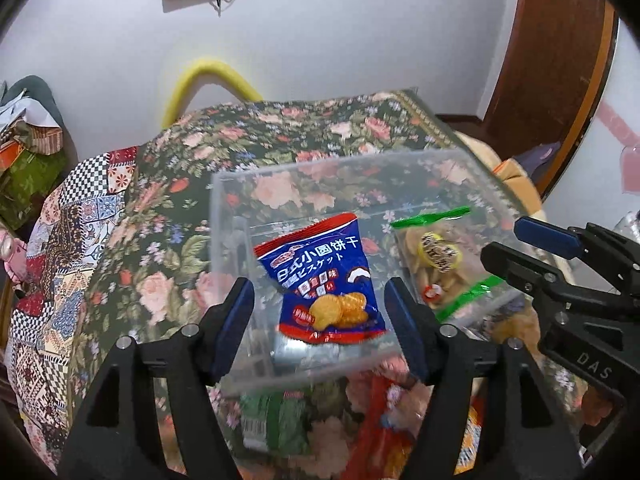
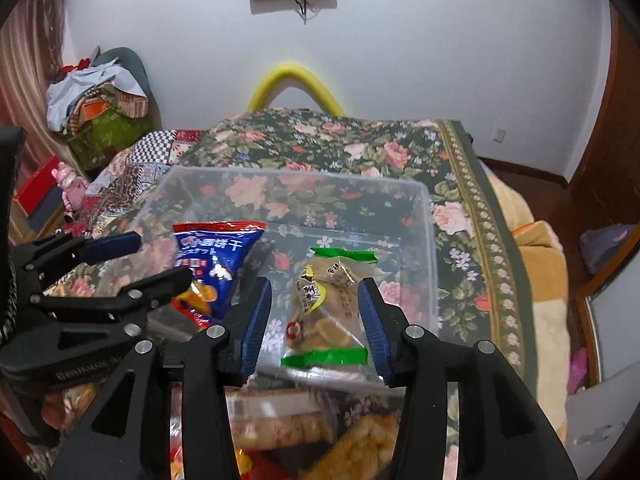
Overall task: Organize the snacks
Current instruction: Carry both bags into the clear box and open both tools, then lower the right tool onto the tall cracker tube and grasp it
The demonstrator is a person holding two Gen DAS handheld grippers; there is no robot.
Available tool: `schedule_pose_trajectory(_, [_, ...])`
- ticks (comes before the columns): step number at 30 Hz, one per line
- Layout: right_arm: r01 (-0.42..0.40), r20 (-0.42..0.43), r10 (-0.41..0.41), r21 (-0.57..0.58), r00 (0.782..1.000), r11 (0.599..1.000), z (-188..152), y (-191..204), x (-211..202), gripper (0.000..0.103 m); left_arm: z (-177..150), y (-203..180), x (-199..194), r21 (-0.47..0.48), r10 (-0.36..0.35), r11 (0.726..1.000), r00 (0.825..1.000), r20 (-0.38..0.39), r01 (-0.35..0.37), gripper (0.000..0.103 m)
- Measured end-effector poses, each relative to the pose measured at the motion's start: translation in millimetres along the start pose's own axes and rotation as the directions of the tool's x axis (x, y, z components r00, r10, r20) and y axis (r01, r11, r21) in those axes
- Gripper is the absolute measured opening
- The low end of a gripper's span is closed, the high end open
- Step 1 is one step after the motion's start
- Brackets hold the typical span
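Observation:
A clear plastic box (image 1: 224,216) (image 2: 424,216) stands on the floral tablecloth. A blue biscuit packet (image 1: 324,280) (image 2: 216,260) hangs in the air inside it, just ahead of my left gripper (image 1: 320,324), whose jaws stand wide apart on either side of it without touching. A clear packet with green ends (image 1: 436,256) (image 2: 328,312) is in the box's right half, between the spread jaws of my right gripper (image 2: 316,328), which also shows in the left wrist view (image 1: 516,248).
Several more snack packets (image 2: 280,432) (image 1: 280,420) lie in front of the box under the grippers. The floral-cloth table (image 2: 360,140) stretches behind the box. A yellow chair back (image 2: 296,84) stands beyond the far edge. Clutter (image 2: 104,112) piles at the left.

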State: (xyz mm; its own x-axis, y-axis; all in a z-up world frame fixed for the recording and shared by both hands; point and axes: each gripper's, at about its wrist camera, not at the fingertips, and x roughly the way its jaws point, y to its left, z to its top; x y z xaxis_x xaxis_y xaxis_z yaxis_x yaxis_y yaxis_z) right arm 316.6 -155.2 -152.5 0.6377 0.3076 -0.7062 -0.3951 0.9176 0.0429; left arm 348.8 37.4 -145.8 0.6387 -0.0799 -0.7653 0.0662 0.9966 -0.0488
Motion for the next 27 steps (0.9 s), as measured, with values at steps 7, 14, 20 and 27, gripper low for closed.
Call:
schedule_pose_trajectory(7, [-0.01, 0.052, 0.01, 0.0, 0.999, 1.0, -10, 5, -43, 0.05, -20, 11, -61, -0.019, -0.009, 1.0, 0.999, 0.044, 0.01, 0.073])
schedule_pose_trajectory(14, [-0.03, 0.073, 0.031, -0.004, 0.997, 1.0, -37, 9, -79, 0.054, -58, 20, -104, -0.023, -0.014, 1.0, 0.999, 0.042, 0.015, 0.08])
schedule_pose_trajectory(20, [-0.049, 0.075, 0.051, -0.018, 0.996, 0.999, -59, 24, -97, 0.058, -100, 28, -122, -0.015, 0.008, 1.0, 1.0, 0.008, -0.008, 0.084])
schedule_pose_trajectory(27, [-0.091, 0.035, 0.091, -0.022, 0.995, 0.996, -83, 47, -97, 0.058, -146, 54, -127, -0.077, -0.002, 0.997, 0.999, -0.044, -0.001, 0.085])
